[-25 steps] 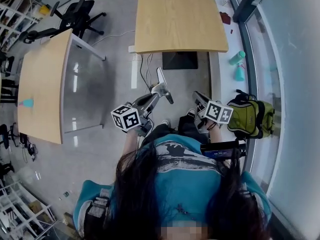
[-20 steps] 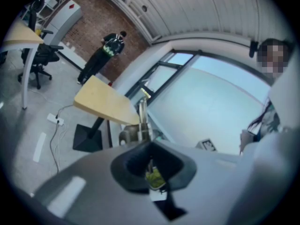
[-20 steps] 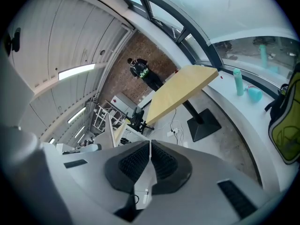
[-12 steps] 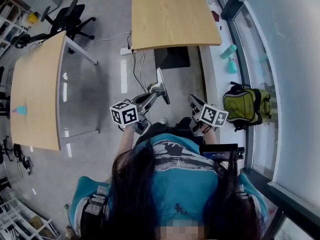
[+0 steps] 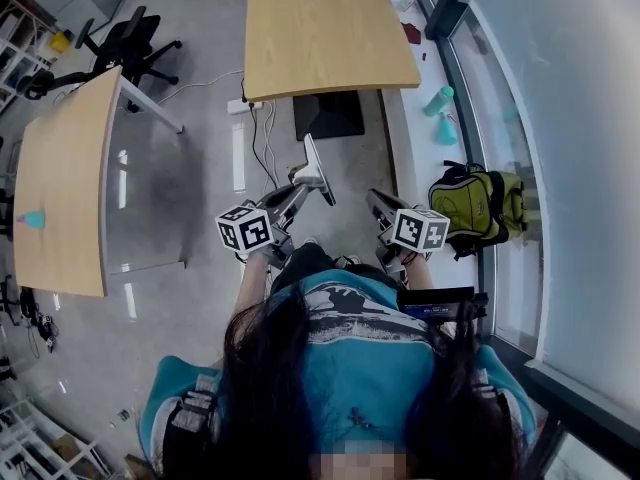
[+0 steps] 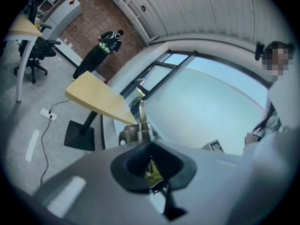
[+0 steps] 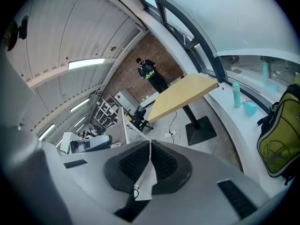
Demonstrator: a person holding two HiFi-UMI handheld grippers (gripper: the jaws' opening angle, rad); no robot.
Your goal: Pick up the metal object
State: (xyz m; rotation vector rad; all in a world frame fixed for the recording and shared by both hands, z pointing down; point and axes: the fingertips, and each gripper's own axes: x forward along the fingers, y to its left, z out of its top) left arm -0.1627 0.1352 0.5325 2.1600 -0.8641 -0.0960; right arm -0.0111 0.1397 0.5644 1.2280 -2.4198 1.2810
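Currently, the markings in view are black-and-white square markers on each tool's cube (image 5: 247, 230). The left tool (image 5: 296, 190) is clamped shut on the metal object (image 5: 314, 160), which is held in the air above the floor (image 5: 205, 158), short of the far tabletop (image 5: 320, 38). The object's long axis lies crosswise to the tool, with one end toward that tabletop. Right tool (image 7: 150, 146): jaws together, nothing between.

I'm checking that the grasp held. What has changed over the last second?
Only the view drifts: in the head view the table ahead and the backpack slide left. The left tongs stay shut on the metal object, the right tongs stay shut and empty, both still raised before the person.
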